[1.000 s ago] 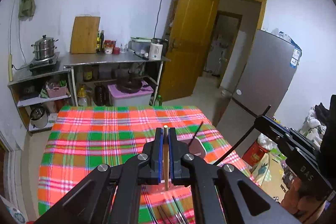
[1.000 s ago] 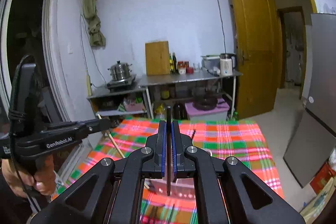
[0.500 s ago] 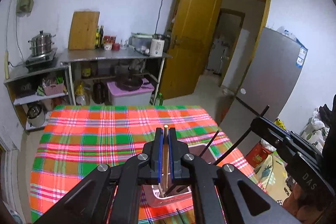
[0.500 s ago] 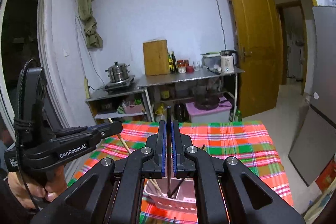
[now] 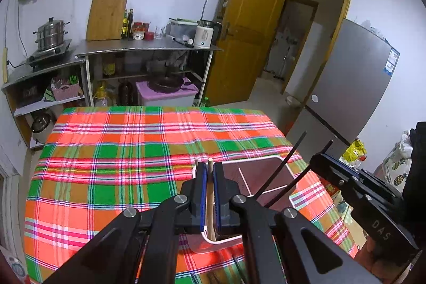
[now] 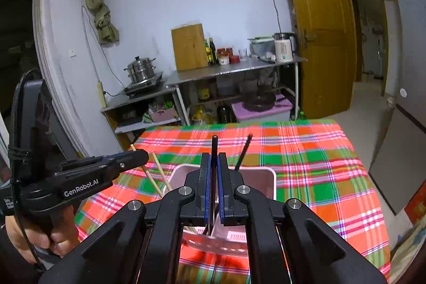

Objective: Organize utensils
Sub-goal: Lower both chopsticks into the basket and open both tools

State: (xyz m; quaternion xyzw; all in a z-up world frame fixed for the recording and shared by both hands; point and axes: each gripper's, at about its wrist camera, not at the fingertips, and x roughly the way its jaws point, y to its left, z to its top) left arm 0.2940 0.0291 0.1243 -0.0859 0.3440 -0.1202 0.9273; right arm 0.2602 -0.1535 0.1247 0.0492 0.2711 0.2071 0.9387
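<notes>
With my left gripper clamped on a wooden chopstick and my right gripper on a black one, both poised over the bin on the table, I judge the next move is releasing them inside.

Each gripper is made of matte black plastic; the left gripper and the right gripper both have blue pads along the inner faces of the jaws; round silver screws sit at the joints of the black linkage bars. The side of the left one carries white letters "GenRobot.AI"; a thin black cable is tied around its upright rear part. The right one shows the raised letters "DAS".
</notes>
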